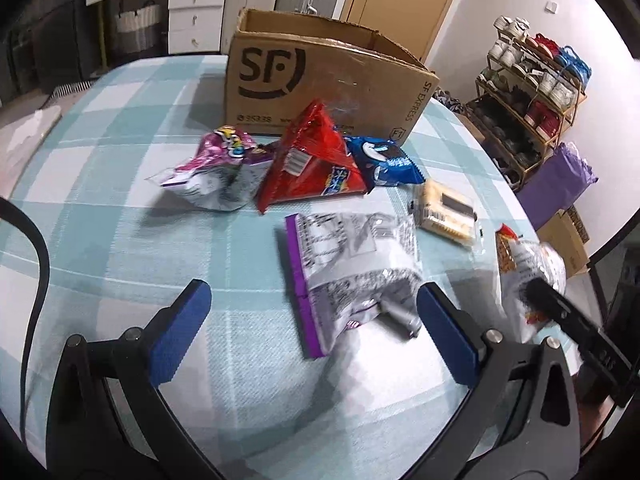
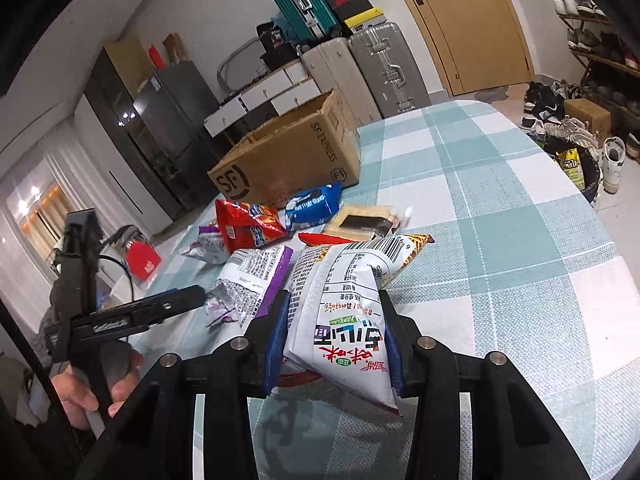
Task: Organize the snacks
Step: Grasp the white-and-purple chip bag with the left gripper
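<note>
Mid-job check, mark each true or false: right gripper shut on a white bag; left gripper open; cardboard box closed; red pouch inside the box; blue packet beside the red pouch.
1. The right gripper is shut on the white printed snack bag. True.
2. The left gripper is open. True.
3. The brown cardboard SF box is closed. False: its top flaps are open.
4. The red triangular snack pouch is in the box. False: it lies on the checked tablecloth.
5. The blue snack packet lies beside the red pouch. True.
</note>
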Tool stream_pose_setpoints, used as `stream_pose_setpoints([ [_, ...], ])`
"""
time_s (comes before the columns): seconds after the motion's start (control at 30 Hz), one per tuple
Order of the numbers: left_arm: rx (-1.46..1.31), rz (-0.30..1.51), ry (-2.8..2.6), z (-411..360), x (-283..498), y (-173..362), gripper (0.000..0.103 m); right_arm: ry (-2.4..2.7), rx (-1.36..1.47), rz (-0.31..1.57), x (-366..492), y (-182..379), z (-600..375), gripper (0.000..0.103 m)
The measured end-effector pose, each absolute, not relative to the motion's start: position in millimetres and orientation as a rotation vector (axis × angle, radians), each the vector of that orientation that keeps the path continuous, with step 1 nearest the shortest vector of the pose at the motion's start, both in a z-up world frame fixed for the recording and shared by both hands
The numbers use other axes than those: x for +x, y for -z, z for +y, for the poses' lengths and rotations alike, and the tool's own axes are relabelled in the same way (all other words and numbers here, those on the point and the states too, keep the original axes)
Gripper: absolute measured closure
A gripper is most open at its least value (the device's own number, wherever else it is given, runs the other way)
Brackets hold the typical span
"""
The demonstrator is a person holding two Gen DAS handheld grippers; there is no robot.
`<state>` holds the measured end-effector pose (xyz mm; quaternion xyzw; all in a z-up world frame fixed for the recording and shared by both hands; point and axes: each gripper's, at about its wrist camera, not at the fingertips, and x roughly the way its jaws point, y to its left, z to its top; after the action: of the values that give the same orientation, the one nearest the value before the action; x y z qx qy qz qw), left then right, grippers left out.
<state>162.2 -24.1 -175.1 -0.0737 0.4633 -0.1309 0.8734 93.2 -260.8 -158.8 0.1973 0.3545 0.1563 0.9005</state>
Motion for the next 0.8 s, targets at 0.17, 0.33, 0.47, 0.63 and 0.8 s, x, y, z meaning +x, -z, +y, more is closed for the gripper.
stream_pose_setpoints([
  [0.17, -0.147, 0.995, 0.289, -40, 179, 179, 0.000, -0.317, 0.479, 0.731, 92, 163, -273, 0.062],
  [0.33, -0.146, 1.025, 0.295, -54, 191, 188, 0.000, -0.332, 0.497, 0.730, 91, 163, -275, 0.062],
  [0.47, -0.132, 1.035, 0.288, -63, 200, 197, 0.009, -0.340, 0.502, 0.728, 92, 164, -275, 0.062],
  [0.63, -0.161, 1.037, 0.335, -68, 204, 197, 0.046, -0.342, 0.515, 0.726, 93, 165, -277, 0.062],
  [0.8, -0.203, 1.030, 0.390, -63, 201, 196, 0.074, -0.350, 0.517, 0.726, 93, 165, -277, 0.062],
])
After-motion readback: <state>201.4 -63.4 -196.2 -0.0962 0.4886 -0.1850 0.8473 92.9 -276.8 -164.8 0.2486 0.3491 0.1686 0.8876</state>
